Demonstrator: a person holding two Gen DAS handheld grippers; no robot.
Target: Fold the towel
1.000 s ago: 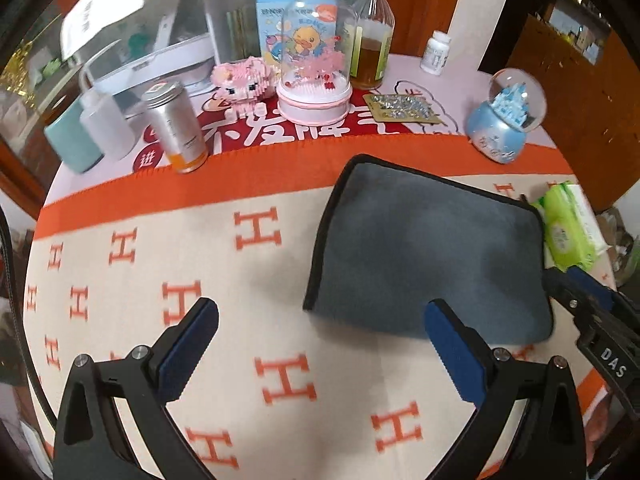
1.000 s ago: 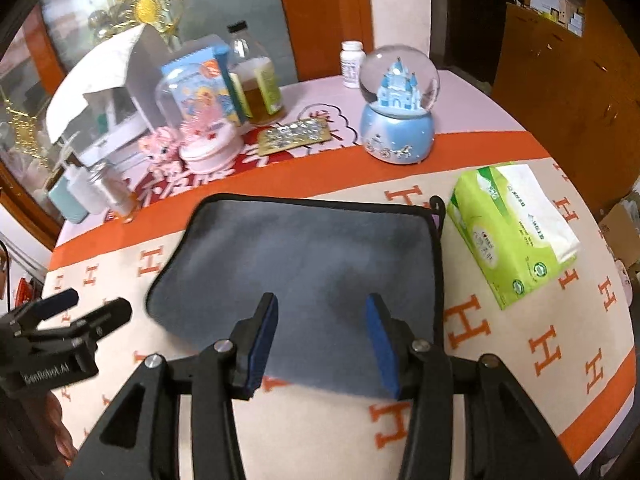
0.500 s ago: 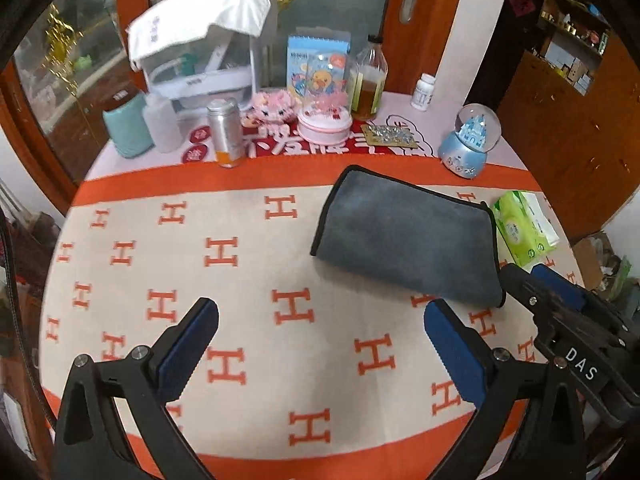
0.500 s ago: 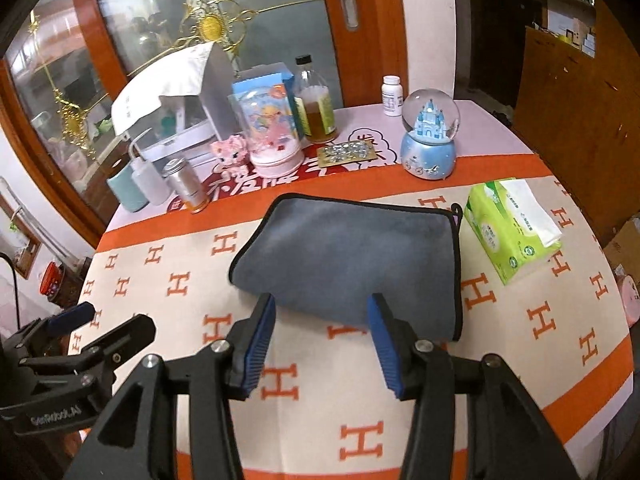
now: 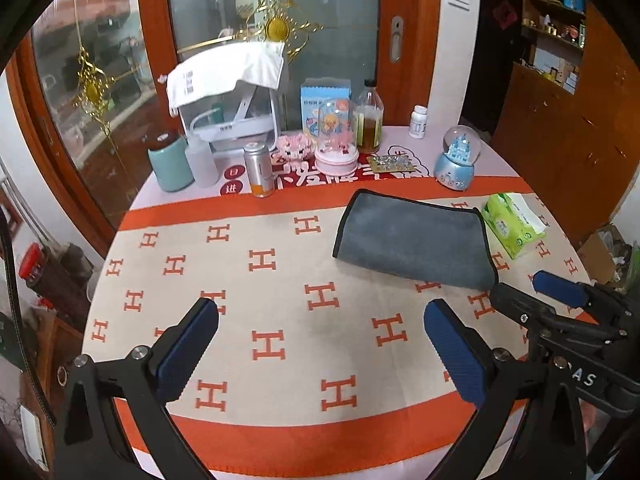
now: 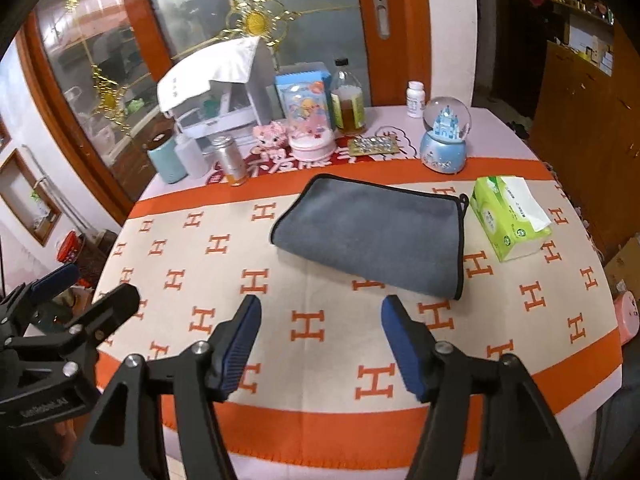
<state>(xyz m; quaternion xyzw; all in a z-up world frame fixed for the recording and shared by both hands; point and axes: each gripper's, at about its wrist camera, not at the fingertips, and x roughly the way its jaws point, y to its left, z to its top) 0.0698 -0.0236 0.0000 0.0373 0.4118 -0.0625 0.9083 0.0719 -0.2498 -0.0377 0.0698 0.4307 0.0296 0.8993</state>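
Observation:
A grey towel with black trim (image 5: 412, 240) lies folded flat on the orange and cream H-pattern tablecloth (image 5: 280, 320), right of centre; it also shows in the right wrist view (image 6: 372, 236). My left gripper (image 5: 320, 324) is open and empty, well back from the towel near the table's front edge. My right gripper (image 6: 320, 320) is open and empty, also back from the towel's near edge. The right gripper shows in the left wrist view (image 5: 560, 304), and the left gripper shows in the right wrist view (image 6: 84, 292).
A green tissue pack (image 6: 508, 216) lies right of the towel. At the back stand a blue snow globe (image 6: 444, 140), a pink music dome (image 6: 312, 128), an oil bottle (image 6: 348, 100), a metal can (image 6: 230, 158), a teal cup (image 6: 166, 160) and a white rack (image 6: 216, 92).
Both grippers have pulled back and up, away from the towel; much more of the table and room shows now. The towel stays folded in place.

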